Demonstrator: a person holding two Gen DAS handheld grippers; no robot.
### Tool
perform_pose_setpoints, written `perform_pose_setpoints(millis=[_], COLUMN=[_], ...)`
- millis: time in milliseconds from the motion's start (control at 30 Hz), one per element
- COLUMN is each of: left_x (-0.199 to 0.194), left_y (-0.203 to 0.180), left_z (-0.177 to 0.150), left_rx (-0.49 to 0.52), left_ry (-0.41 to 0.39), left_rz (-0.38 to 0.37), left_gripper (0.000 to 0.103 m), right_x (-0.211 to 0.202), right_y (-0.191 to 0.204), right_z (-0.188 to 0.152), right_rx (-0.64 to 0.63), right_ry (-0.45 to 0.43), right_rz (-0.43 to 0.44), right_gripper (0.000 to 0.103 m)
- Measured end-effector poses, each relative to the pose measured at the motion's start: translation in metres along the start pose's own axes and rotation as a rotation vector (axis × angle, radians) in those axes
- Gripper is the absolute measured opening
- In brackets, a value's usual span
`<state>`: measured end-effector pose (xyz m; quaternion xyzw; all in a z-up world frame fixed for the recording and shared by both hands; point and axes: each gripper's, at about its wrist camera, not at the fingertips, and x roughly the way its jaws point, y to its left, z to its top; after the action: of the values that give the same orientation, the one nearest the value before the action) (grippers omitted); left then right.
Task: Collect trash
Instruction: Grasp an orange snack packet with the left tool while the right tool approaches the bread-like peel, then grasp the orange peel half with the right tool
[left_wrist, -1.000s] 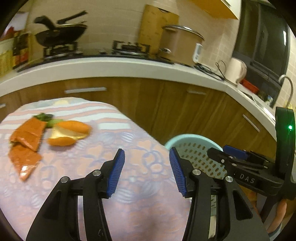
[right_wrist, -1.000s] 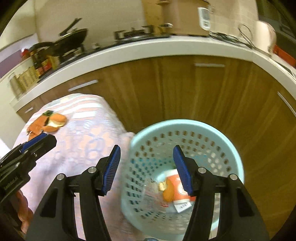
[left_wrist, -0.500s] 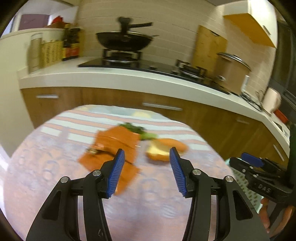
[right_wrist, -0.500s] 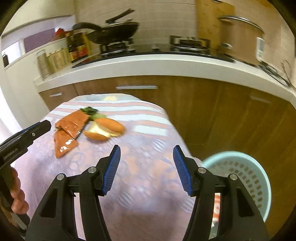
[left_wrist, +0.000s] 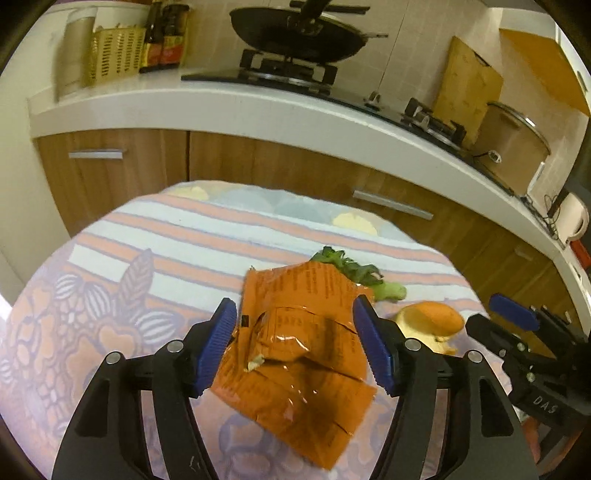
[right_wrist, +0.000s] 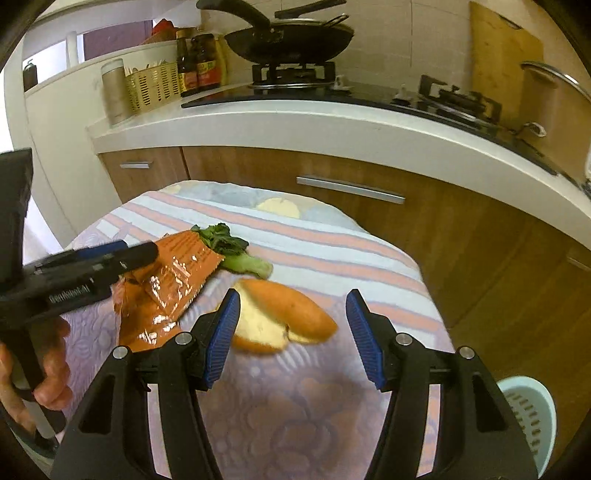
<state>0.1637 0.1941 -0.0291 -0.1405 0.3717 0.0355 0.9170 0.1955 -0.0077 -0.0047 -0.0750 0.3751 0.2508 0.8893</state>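
An orange crinkled wrapper (left_wrist: 295, 343) lies on the patterned tablecloth (left_wrist: 110, 295). My left gripper (left_wrist: 295, 343) is open, with its blue pads on either side of the wrapper and just above it. A green vegetable scrap (left_wrist: 354, 273) lies behind the wrapper. An orange peel (right_wrist: 280, 317) lies to the right of it. My right gripper (right_wrist: 291, 325) is open with the peel between its pads. In the right wrist view the wrapper (right_wrist: 166, 291), the vegetable scrap (right_wrist: 236, 254) and the left gripper (right_wrist: 110, 258) show at the left.
A light blue perforated basket (right_wrist: 528, 417) stands on the floor at the table's right. Wooden cabinets (left_wrist: 295, 162) and a white counter with a stove and wok (left_wrist: 295, 33) run behind the table. The right gripper (left_wrist: 524, 332) shows at the right of the left wrist view.
Both grippers swung left from the basket over to the table and moved in on the trash. The left now straddles the wrapper and the right straddles the peel.
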Motion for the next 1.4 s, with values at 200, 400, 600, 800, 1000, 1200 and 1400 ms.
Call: perform_pose_setpoints(millis=[200,400,600,800,1000,1200,1400], left_x=[0.020,0.016,-0.005,-0.018,-0.023,-0.024,-0.020], left_y=[-0.005,-0.008,-0.002,0.003,0.003,-0.001,0.004], left_z=[-0.011,-0.013,-0.011,-0.011,-0.012,-0.013,-0.014], left_rx=[0.039,0.052,0.009,-0.039,-0.061,-0.068,-0.083], left_ry=[0.039,0.030,-0.036,-0.076,-0.086,-0.070,-0.043], left_rz=[0.012,-0.019,-0.089,-0.126,-0.109,-0.059,-0.050], left_gripper=[0.057,0.025,0.021,0.021,0.021,0.021,0.021], right_x=[0.021,0.017,0.028,0.043,0.053,0.040,0.031], right_y=[-0.009,-0.005,0.014,0.028,0.028,0.033,0.032], right_z=[0.001,-0.006,-0.009,-0.011,-0.010,-0.014,-0.014], right_rx=[0.008,-0.023,-0.104,-0.170,-0.165,-0.194,-0.179], right_ry=[0.020,-0.013,0.031,0.085,0.101,0.033,-0.002], right_rz=[0.017,0.110,0.081,0.016,-0.063,-0.065,-0.055], right_gripper=[0.058,0.077,0.087,0.089,0.080,0.051,0.033])
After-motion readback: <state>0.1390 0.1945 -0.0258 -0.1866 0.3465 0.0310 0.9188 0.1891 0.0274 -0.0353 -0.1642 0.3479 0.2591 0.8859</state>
